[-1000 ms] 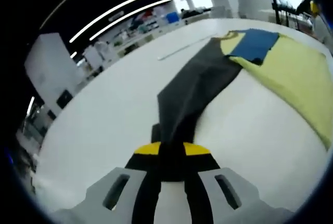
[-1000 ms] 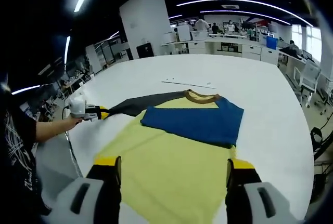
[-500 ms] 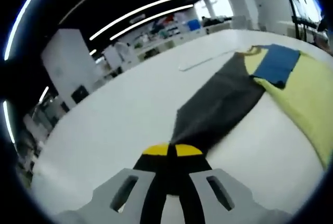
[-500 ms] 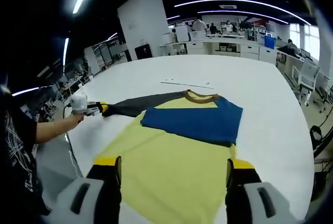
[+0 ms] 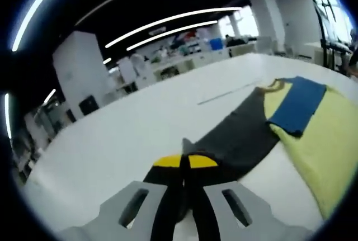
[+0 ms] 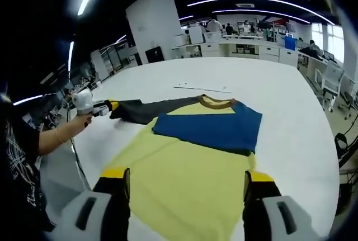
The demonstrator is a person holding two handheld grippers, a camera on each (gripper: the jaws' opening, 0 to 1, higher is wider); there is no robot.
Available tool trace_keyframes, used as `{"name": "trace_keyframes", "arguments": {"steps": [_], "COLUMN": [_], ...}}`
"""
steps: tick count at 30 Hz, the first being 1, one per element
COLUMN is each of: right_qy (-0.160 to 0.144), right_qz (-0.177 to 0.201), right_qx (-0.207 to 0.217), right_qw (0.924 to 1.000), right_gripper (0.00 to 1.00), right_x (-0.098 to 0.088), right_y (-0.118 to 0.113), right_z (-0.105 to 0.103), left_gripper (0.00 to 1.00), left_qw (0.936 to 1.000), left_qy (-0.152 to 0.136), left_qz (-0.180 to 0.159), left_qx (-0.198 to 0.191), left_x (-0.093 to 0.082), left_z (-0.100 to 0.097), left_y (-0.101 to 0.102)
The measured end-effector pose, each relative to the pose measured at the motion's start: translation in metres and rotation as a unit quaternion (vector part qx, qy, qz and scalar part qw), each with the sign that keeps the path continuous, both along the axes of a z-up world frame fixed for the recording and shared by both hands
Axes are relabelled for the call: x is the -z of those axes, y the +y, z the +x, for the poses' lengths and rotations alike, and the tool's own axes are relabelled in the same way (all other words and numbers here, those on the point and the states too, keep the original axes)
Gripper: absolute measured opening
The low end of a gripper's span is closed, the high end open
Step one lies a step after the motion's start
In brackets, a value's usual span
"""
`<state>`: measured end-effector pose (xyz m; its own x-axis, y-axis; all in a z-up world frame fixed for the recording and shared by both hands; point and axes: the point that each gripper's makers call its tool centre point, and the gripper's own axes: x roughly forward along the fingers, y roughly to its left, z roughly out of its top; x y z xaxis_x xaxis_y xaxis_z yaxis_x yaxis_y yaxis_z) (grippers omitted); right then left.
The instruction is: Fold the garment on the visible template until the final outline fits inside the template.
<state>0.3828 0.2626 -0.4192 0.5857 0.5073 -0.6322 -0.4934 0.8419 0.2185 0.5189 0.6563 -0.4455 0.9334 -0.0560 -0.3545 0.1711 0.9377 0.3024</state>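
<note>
- The garment (image 6: pixel 184 168) lies flat on the white worktop (image 6: pixel 279 84), its blue sleeve (image 6: pixel 210 132) folded across the yellow body.
- The left hand-held gripper (image 5: pixel 185 162) pinches the dark sleeve (image 5: pixel 238 137).
- The right hand-held gripper (image 6: pixel 186 188) hovers spread above the hem.

Garment (image 6: pixel 184 162) lying flat on the table (image 6: pixel 279 90), one sleeve (image 6: pixel 210 129) folded across its body. The other sleeve (image 5: pixel 240 135) extends sideways to the left gripper (image 5: pixel 184 162), clamped at its end. Right gripper (image 6: pixel 184 188) over the near hem, jaws apart.
</note>
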Motion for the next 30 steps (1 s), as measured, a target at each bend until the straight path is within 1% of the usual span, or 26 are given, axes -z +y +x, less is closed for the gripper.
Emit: {"name": "trace_keyframes", "arguments": {"steps": [7, 14, 23, 28, 30], "right_qy": [0.006, 0.011, 0.017, 0.020, 0.021], "right_qz": [0.001, -0.002, -0.003, 0.000, 0.000], "right_qx": [0.002, 0.006, 0.016, 0.022, 0.023], "right_qw": [1.0000, 0.9999, 0.9997, 0.9996, 0.9995], "right_gripper": [0.84, 0.84, 0.84, 0.84, 0.84], "right_x": [0.003, 0.005, 0.011, 0.013, 0.014], "right_y": [-0.002, -0.008, -0.020, -0.023, -0.023], "right_z": [-0.002, -0.006, -0.008, -0.009, -0.009], "left_gripper": [0.00, 0.00, 0.00, 0.00, 0.00], "left_qw": [0.9998, 0.9986, 0.9967, 0.9950, 0.9936], "left_qy": [-0.014, -0.028, -0.039, -0.045, -0.048], "left_qz": [-0.015, -0.032, -0.048, -0.054, -0.052], "left_qx": [0.009, 0.030, 0.052, 0.071, 0.088], "left_x": [-0.015, -0.030, -0.043, -0.050, -0.053], "left_z": [0.014, 0.029, 0.042, 0.049, 0.054], "left_y": [-0.021, -0.054, -0.091, -0.115, -0.132]}}
